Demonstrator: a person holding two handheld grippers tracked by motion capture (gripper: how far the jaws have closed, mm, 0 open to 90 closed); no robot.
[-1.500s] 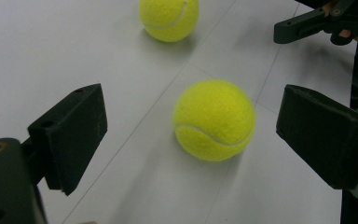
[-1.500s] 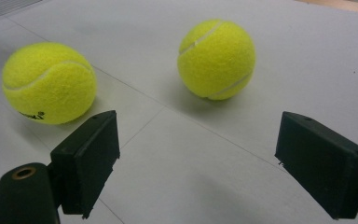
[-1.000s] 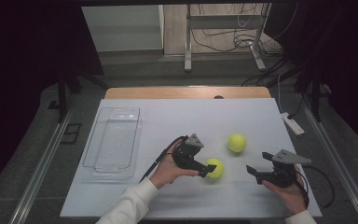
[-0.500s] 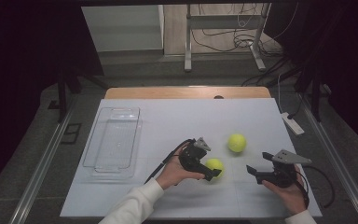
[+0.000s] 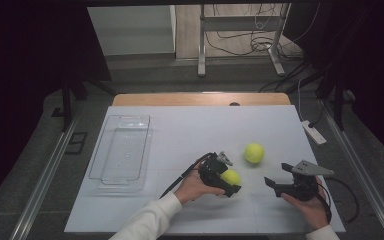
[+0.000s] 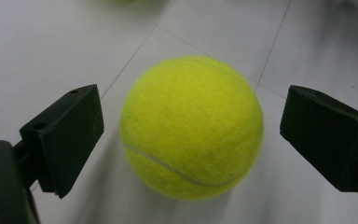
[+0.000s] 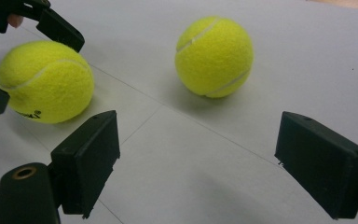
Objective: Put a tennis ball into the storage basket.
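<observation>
The near tennis ball [image 6: 192, 127] sits on the white tabletop [image 5: 190, 135] between the spread jaws of your left claw [image 5: 228, 182], with a gap showing on each side, so nothing pinches it yet. Your right claw [image 5: 276, 184] hovers well apart to the right, jaws spread and holding nothing, while the second tennis ball [image 5: 254, 153] lies just beyond and the clear tray [image 5: 122, 150] rests at the left

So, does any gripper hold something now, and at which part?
Nothing is held. The left gripper is open around the near tennis ball, gaps on both sides. The right gripper is open, empty.
</observation>
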